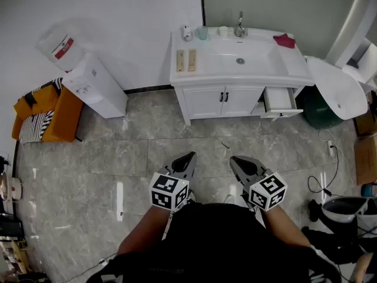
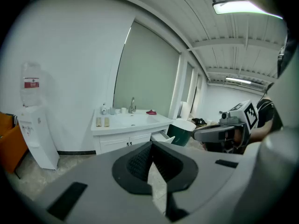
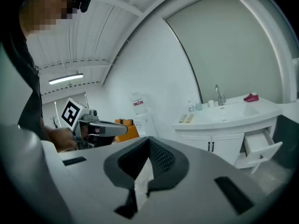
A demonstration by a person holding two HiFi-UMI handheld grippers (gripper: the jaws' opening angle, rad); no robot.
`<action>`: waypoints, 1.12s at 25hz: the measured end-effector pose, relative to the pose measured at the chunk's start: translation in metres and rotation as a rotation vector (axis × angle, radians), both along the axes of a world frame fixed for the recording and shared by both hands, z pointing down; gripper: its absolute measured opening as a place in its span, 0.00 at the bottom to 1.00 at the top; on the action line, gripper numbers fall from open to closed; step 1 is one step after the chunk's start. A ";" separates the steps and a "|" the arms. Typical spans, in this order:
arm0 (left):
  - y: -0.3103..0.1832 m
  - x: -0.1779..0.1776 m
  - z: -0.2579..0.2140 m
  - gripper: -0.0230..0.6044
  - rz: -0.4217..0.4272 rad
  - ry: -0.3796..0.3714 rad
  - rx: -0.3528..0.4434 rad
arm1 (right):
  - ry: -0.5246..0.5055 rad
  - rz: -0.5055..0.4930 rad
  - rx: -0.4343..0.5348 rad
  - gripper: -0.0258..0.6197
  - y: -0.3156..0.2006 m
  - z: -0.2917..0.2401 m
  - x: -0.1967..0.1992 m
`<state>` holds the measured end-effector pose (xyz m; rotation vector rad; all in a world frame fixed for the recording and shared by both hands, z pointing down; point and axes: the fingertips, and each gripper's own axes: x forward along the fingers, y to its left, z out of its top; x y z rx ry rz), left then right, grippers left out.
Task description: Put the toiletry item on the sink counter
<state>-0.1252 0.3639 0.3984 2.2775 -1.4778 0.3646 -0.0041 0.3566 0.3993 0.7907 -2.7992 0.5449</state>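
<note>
The person stands on the grey tiled floor (image 1: pixel 106 158) with both tools held low in front of the body, side by side and well apart from the vanity. The left gripper (image 1: pixel 191 156) has its jaws pressed together with nothing between them. The right gripper (image 1: pixel 233 159) is the same, jaws closed and empty.

The sink counter (image 1: pixel 294 69) is at 12 o'clock from the grippers, against the wall. Along the back of its surface, left of the faucet (image 1: pixel 240 26), stand a small white bottle (image 1: pixel 187 33), a pale cup (image 1: pixel 202 33) and a white cup (image 1: pixel 223 32). Two tan flat pieces (image 1: pixel 185 60) lie side by side near the left edge. A red cloth (image 1: pixel 284 40) lies at the back right corner. Which of these is the toiletry item I cannot tell. All of them already rest on the surface, and neither tool touches any.

Below the surface, the right-hand drawer (image 1: pixel 278 99) is pulled open. A dark green bin (image 1: pixel 315 112) stands at about 2 o'clock. At 10 o'clock a white water dispenser (image 1: pixel 94 87) stands beside an orange chair (image 1: pixel 47 114).
</note>
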 end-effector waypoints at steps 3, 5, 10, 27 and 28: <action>-0.002 -0.003 -0.001 0.04 -0.007 0.005 -0.002 | 0.003 -0.001 -0.003 0.04 -0.002 0.000 -0.001; -0.002 -0.005 -0.001 0.04 -0.006 0.008 -0.004 | 0.003 -0.002 -0.004 0.04 -0.003 0.000 -0.003; -0.004 -0.007 0.002 0.04 0.000 0.013 0.000 | 0.010 -0.009 -0.004 0.04 -0.003 0.004 -0.009; -0.012 -0.051 0.005 0.04 0.048 0.051 0.007 | -0.021 0.027 -0.009 0.04 -0.011 0.000 -0.061; -0.010 -0.056 0.006 0.04 0.054 0.051 0.007 | -0.019 0.029 -0.009 0.04 -0.010 0.000 -0.067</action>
